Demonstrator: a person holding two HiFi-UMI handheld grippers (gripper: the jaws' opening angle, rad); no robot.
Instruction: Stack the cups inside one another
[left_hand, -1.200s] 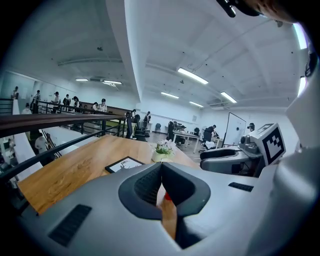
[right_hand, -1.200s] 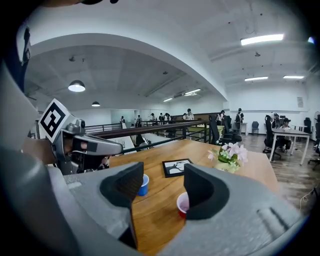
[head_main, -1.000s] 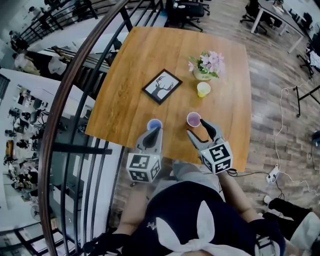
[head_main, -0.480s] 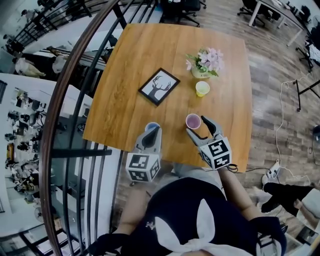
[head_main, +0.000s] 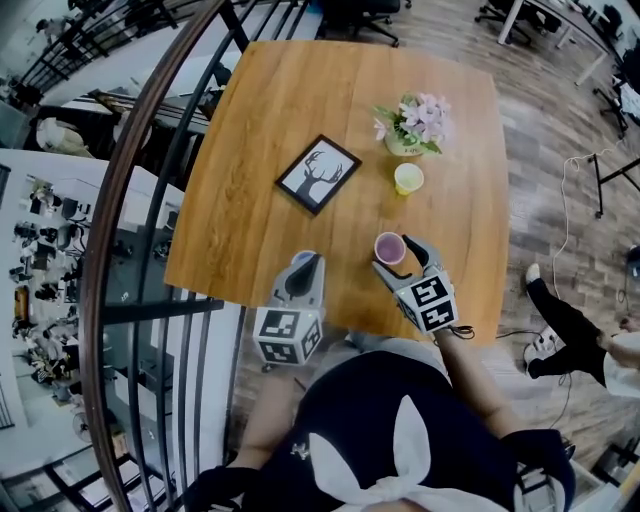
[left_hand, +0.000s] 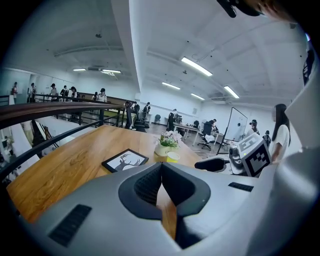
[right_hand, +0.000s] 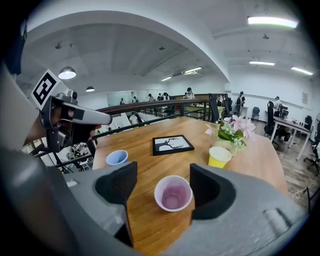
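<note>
Left gripper (left_hand: 161, 169): jaws pressed together at the tips with nothing between them, held over the near edge of the table (head_main: 260, 120).
Right gripper (right_hand: 163, 176): jaws spread wide, one on each side of the pink cup (right_hand: 173, 193), touching neither side.
Pink cup: upright and empty, on the table between the jaws of the right gripper.
Blue cup (right_hand: 117, 157): upright, left of the pink cup and apart from it; in the head view the left gripper covers most of it.
Yellow cup (right_hand: 219, 156): upright, just beside the flower pot (head_main: 410, 128).
Picture frame (head_main: 318, 173): flat on the table, beyond the blue cup.
Stacking: pink cup, blue cup and yellow cup stand separately.
</note>
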